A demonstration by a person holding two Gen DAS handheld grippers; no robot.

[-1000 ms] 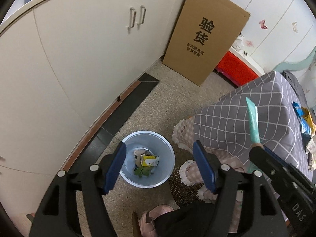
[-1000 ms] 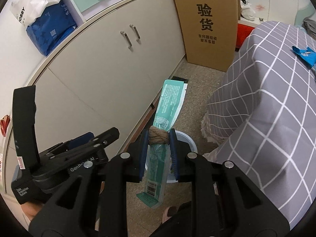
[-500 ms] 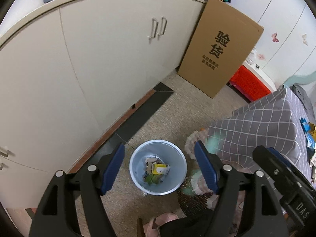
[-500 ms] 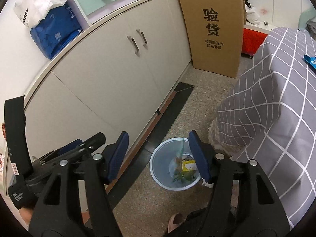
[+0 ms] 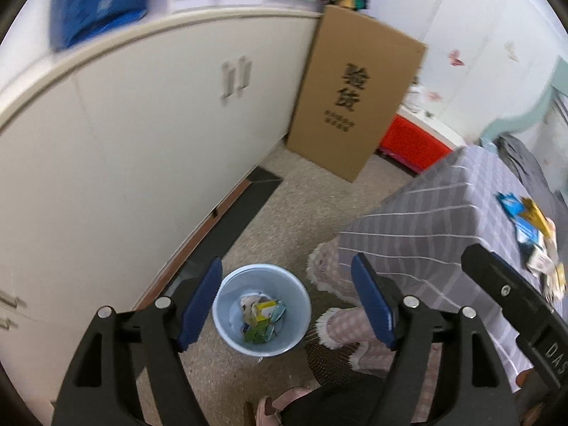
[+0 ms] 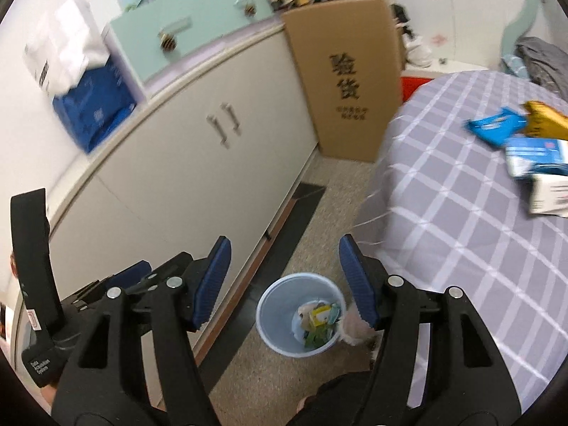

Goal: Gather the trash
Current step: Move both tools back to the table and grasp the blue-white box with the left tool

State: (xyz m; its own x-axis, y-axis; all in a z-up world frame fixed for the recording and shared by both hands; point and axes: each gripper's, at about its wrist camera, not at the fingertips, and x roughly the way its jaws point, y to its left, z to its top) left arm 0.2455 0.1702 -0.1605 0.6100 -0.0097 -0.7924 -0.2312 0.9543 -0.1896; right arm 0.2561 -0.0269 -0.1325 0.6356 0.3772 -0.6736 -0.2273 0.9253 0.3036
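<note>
Now | both jaws spread, empty | bin (image 5: 227,330) below (wrappers inside) | table packets (image 6: 497,126) clear only in right view

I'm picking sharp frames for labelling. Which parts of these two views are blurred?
Left wrist view: cabinet handles and cardboard box text smeared by motion; bin fairly crisp. Right wrist view: wrappers on the tablecloth streaked; gripper fingers sharp.
</note>
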